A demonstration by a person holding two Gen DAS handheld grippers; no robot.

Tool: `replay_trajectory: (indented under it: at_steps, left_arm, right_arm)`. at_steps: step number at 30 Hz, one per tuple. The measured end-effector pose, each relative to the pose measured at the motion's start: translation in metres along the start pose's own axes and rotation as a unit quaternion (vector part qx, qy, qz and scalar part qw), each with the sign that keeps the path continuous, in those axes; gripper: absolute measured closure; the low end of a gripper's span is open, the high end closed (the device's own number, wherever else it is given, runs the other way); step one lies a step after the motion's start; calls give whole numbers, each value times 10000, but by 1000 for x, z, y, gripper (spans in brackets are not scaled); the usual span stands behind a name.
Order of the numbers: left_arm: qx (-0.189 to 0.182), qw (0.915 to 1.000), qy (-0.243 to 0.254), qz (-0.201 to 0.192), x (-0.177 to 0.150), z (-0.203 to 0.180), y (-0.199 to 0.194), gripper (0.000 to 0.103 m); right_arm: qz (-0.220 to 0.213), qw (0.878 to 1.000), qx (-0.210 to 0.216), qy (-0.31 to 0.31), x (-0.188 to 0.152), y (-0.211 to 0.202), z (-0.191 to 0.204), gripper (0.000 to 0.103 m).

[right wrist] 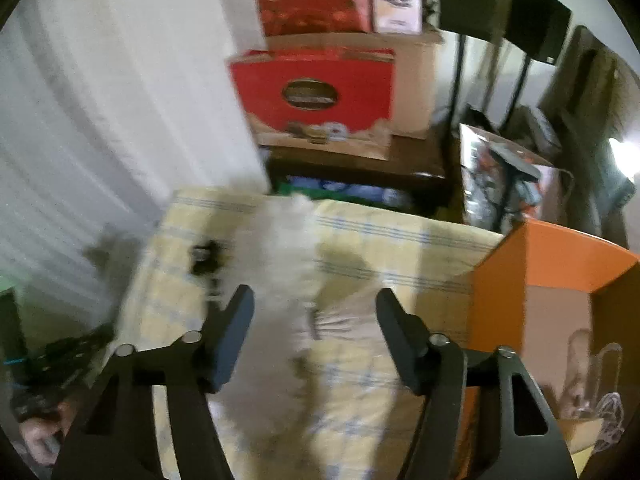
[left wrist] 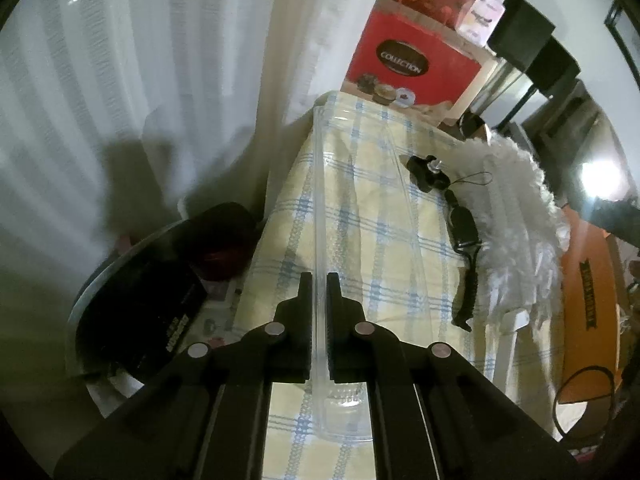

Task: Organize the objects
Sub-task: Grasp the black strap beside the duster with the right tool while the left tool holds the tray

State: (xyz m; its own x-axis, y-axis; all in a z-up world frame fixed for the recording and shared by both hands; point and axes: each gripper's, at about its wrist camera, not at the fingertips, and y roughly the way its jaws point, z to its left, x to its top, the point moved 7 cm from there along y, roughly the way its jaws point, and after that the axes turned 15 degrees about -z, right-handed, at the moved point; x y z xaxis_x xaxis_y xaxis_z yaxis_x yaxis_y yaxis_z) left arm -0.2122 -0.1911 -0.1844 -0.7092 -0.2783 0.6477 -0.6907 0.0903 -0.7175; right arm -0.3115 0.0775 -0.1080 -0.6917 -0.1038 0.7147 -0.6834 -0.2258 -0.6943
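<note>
Only the left wrist view shows the left gripper (left wrist: 319,280) clenched on a clear plastic lid (left wrist: 320,208); the right gripper (right wrist: 314,300) stands released over the white feather duster (right wrist: 280,256), orange box (right wrist: 552,264) at 3 o'clock.

Clear plastic container (left wrist: 344,216) on checked cloth (left wrist: 400,280)

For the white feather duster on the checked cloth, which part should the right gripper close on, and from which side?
Probably the duster's bare end near the right gripper, not the fluffy head of the white feather duster, which would squash. It lies lengthwise away from the camera, so come from above with the jaws straddling it crosswise. The right view is blurred, so the handle's exact outline is unclear.
</note>
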Motion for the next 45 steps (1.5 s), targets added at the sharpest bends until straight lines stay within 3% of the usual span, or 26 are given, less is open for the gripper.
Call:
replay_trajectory:
  at_steps: [8,12,20,24,29,35,39,45]
  left_arm:
    - [-94,9999,-3,-38,0,-5,0,98]
    - [-120,9999,-23,-91,0,-6,-4,98]
    - [-135,9998,-47,-128,-1,-9,-8,98]
    - [-138,9998,-62,-115,-1,-10,-9,98]
    - [-141,9998,-62,-119,-1,-10,-9,98]
    - [-128,9998,-95,-134,-1,-9,-9,98]
    - [-133,9998,-102,-128,-1,-8,-9,98]
    - [-144,9997,-140,-133,-3,-5,-12,98]
  right_arm:
    - [286,9994,-195,7,-15,19,-21,49]
    - [209,9996,-167,51,-17,17,-19,52]
    - [-68,9995,162,-273,-8,3,21,51]
    - [-268,9980,56,-564,0,-5,38,51]
    - [-492,9957,215,-748,12,-17,63,51]
    - [-35,9942,590,-898,2,13,93,52]
    - [239,9935,761,-816,-5,35,104,64]
    - [629,9912,873,-774,-26,58,111,73]
